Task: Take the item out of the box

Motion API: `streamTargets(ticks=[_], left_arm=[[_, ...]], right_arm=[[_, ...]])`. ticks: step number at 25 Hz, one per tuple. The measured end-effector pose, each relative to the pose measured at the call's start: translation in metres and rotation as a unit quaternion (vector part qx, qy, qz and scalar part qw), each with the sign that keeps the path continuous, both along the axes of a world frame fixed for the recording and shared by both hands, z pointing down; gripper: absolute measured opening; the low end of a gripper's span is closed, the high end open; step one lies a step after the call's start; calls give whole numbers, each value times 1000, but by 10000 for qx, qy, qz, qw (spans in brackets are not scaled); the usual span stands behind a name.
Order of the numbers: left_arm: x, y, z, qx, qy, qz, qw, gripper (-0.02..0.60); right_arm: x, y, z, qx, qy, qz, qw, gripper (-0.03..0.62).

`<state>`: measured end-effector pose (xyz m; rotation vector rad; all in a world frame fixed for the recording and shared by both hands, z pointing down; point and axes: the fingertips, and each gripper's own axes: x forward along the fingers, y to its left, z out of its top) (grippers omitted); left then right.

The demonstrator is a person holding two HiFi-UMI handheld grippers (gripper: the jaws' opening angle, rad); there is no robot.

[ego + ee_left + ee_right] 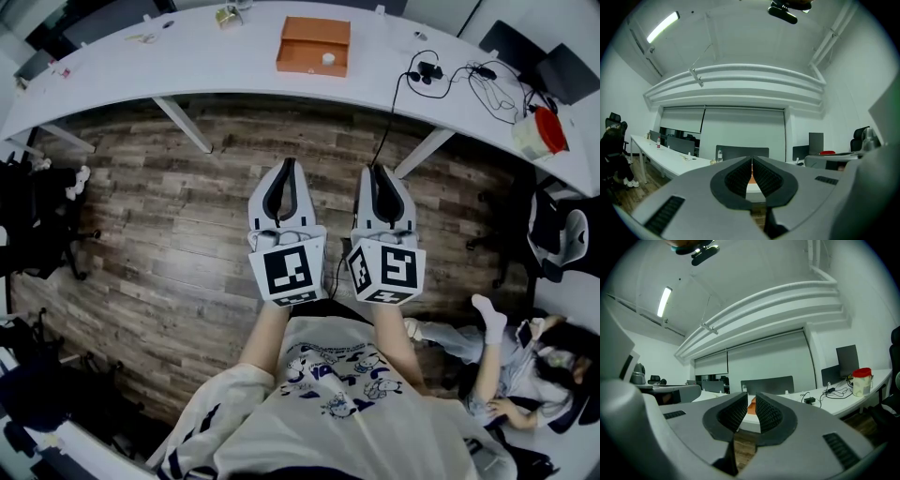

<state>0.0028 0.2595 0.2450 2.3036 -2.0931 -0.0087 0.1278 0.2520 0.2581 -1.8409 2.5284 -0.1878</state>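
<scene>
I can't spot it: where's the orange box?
Head view, top centre: the orange box sits on the white table, left of the black cables.

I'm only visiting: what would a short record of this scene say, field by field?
Setting: white curved table beside a wooden floor
Box: orange box, open, on the table
Item: small white item inside the box, not yet taken out
Left gripper: shut, empty, over the floor, short of the table
Right gripper: shut, empty, beside the left one
Also on table: cables; red-lidded container at the right end
</scene>
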Motion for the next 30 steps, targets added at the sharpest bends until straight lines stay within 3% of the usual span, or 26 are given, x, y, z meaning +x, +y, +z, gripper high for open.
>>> streamTargets(ticks=[30], left_arm=[[-63, -237, -3, 23, -20, 411, 9992, 21]], right_arm=[[-68, -227, 0, 39, -25, 318, 9995, 57]])
